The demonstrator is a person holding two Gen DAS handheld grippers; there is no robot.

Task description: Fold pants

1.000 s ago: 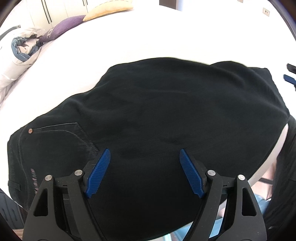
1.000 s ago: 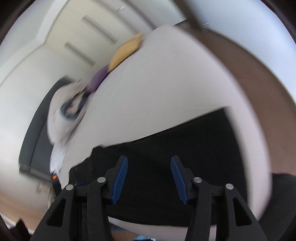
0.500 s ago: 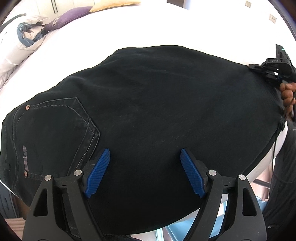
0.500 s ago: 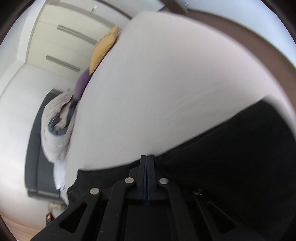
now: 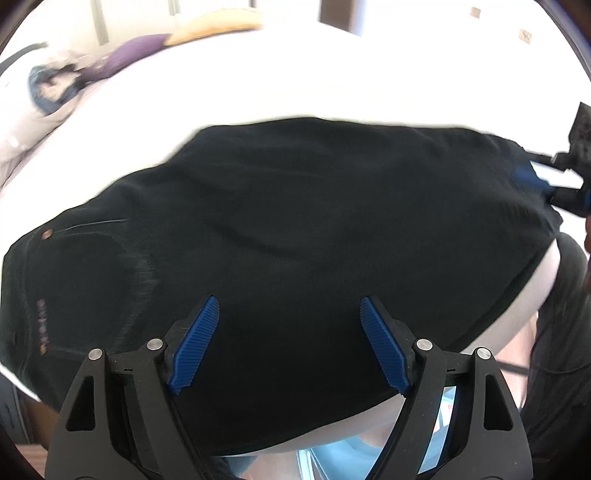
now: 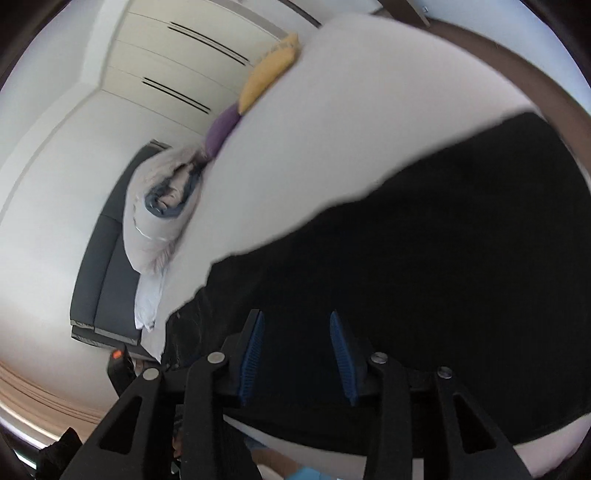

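Black folded pants (image 5: 295, 236) lie flat on the white bed (image 5: 332, 74), with a back pocket and a rivet at the left. My left gripper (image 5: 290, 328) is open above the near edge of the pants, holding nothing. My right gripper (image 6: 297, 339) is open over the pants (image 6: 443, 266) near their edge, holding nothing. The right gripper also shows in the left wrist view (image 5: 539, 181), at the far right end of the pants.
A yellow pillow (image 5: 214, 27), a purple pillow (image 5: 129, 55) and a bundled white duvet (image 5: 44, 92) lie at the bed's far left. White wardrobe doors (image 6: 177, 66) and a dark sofa (image 6: 107, 266) stand beyond. The bed's near edge runs just below the pants.
My right gripper was shut half a second ago and has opened, with the pants now lying below it. The left wrist view has shifted slightly over the pants; the left gripper stays open.
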